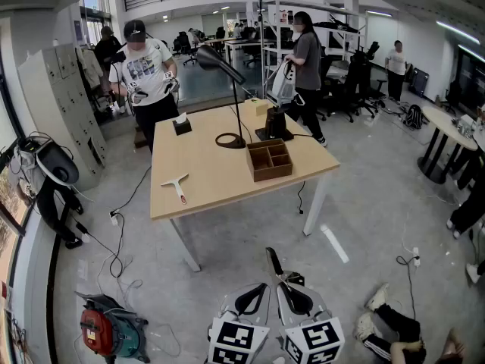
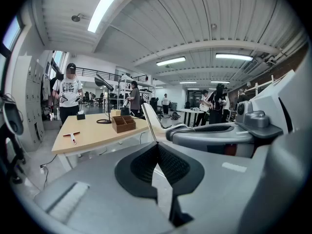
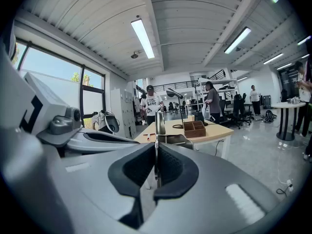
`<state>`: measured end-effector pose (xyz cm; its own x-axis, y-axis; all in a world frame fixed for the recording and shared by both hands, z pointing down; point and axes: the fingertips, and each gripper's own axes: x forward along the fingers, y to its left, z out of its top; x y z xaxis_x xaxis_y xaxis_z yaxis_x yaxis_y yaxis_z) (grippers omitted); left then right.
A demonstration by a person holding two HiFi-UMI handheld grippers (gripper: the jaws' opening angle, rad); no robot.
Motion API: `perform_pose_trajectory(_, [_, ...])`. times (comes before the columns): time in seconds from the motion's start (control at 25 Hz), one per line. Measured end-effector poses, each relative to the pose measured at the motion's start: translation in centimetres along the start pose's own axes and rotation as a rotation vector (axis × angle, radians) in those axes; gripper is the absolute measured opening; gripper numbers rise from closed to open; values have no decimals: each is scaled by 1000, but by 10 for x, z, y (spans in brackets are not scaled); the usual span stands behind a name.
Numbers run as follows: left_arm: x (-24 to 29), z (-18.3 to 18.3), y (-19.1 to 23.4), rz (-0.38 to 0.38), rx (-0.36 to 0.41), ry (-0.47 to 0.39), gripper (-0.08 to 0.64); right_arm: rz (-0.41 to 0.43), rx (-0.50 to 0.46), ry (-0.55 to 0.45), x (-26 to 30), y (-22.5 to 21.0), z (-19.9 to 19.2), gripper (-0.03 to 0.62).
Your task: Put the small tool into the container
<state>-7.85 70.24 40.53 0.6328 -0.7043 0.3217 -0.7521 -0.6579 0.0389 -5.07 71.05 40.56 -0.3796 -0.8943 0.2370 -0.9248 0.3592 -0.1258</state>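
Head view first: the wooden worktop is seen well off across the grey floor. Both tools are held low at the bottom of that view, side by side over the floor and nowhere near the worktop.

The left tool is shown in the left gripper view with its jaws brought together, and nothing is caught between them. Same deal in the right gripper view: the right tool is closed up, pads pressed flat against each other, nothing gripped.

The small T-shaped scraper, white blade and red handle, is found lying flat near the worktop's front-left corner, untouched. The brown compartment box is parked close to the front edge, over toward the front-right corner. The scraper and the box are kept well apart by a bare stretch of worktop.

A black desk lamp is stood around the middle, with its head swung out toward the back-left. A black tissue box is set near the back-left corner. A person in a white T-shirt can be made out just behind the far edge.
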Motion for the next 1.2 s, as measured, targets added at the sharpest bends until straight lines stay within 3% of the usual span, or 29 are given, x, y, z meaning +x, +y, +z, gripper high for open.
perform_pose_trajectory(0.52, [-8, 2, -18, -4, -1, 1, 11, -5, 2, 2, -19, 0, -1, 8])
perform_pose_trajectory(0.92, [17, 18, -58, 8, 1, 5, 11, 1, 4, -12, -43, -43, 8, 8])
perform_pose_trajectory(1.2, [53, 27, -115, 24, 6, 18, 11, 20, 10, -24, -79, -103, 9, 8])
